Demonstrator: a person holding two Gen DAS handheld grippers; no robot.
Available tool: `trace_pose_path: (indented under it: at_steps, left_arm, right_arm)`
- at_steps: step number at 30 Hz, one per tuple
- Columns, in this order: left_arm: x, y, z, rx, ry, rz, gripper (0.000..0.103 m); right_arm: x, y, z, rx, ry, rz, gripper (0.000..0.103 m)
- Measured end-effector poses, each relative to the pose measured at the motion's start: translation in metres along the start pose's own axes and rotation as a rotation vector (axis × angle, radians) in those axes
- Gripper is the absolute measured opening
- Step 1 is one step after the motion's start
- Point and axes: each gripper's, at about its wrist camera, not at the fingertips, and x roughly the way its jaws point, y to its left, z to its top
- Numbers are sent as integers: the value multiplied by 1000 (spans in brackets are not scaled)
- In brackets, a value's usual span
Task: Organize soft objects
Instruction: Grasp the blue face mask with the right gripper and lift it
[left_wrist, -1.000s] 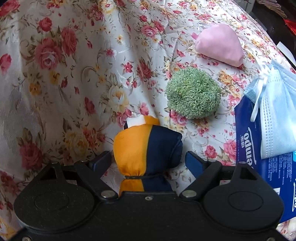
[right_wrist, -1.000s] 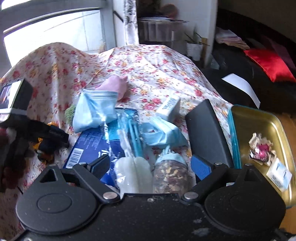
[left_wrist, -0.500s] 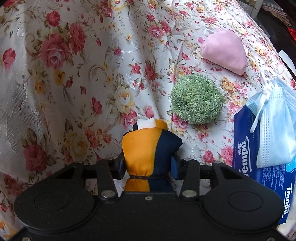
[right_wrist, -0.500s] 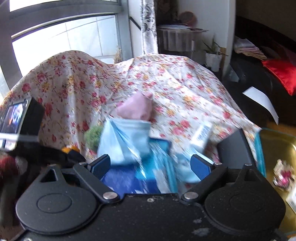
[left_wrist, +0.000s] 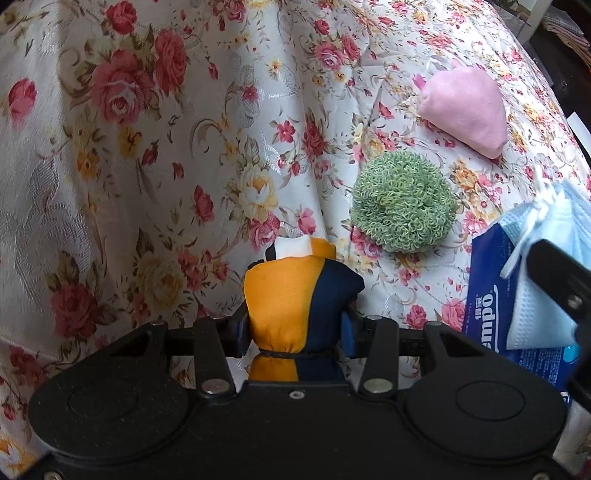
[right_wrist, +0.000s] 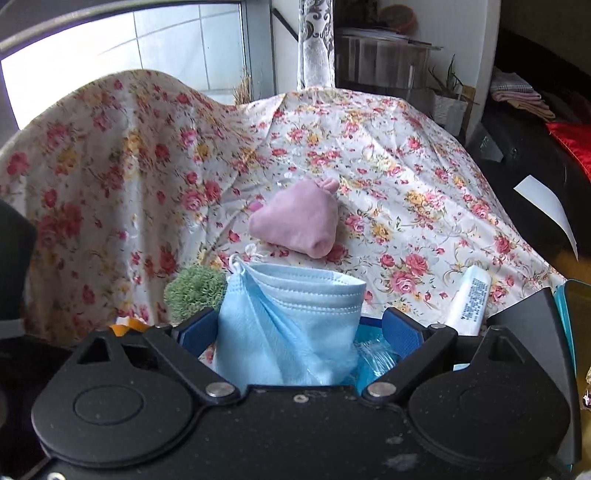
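Observation:
My left gripper (left_wrist: 295, 326) is shut on an orange and navy cloth pouch (left_wrist: 301, 295) that rests on the floral cloth. A green curly ball (left_wrist: 402, 201) lies just beyond it to the right, and a pink pouch (left_wrist: 465, 110) lies farther back. My right gripper (right_wrist: 291, 328) is open, with its fingers on either side of a folded blue face mask (right_wrist: 291, 325). The mask (left_wrist: 543, 280) lies on a blue Tempo tissue pack (left_wrist: 487, 306). The pink pouch (right_wrist: 299, 221) and the green ball (right_wrist: 194, 288) also show in the right wrist view.
A floral cloth (left_wrist: 147, 147) covers the whole humped surface. A white tube (right_wrist: 469, 299) and a black case (right_wrist: 528, 325) lie at the right. A teal tray edge (right_wrist: 567, 306) shows at the far right. Dark furniture and a red cushion (right_wrist: 572, 144) stand beyond.
My left gripper closed on the orange and navy pouch. My right gripper swung left and forward from the bottles to the blue face mask, which now sits between its open fingers.

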Motion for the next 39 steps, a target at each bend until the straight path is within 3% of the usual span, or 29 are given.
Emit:
trace_pose_path:
  at_steps: [2,6,11,18,24,31,39]
  left_arm:
    - [0,-1,0,1,1,4,45]
    - [-1,0,0,-5,3,3,45]
    - [0,0,0,-7,3,2,45]
    - [-5,-1,-2,-8,-15,9,44]
    - [-23,-4,-2,9,-102,8,44]
    - [-35,-2,2,19,-174,18,44]
    - [-43,-4,0,32,-246,48,44]
  right_arm:
    - [3,2,0,-6,-4,-6,94]
    - [7,5,-1,-12,-2,-5,70]
    - [-2,-1,-1,20,-32,-9,57]
    - [-32,-19,7,96,-107,-19,57]
    - [-66,-41,9,152,-168,-41,57]
    - [-100,-67,-8,213,-203,-82,58]
    - [-134,-83,-34,279,-224,-72,58]
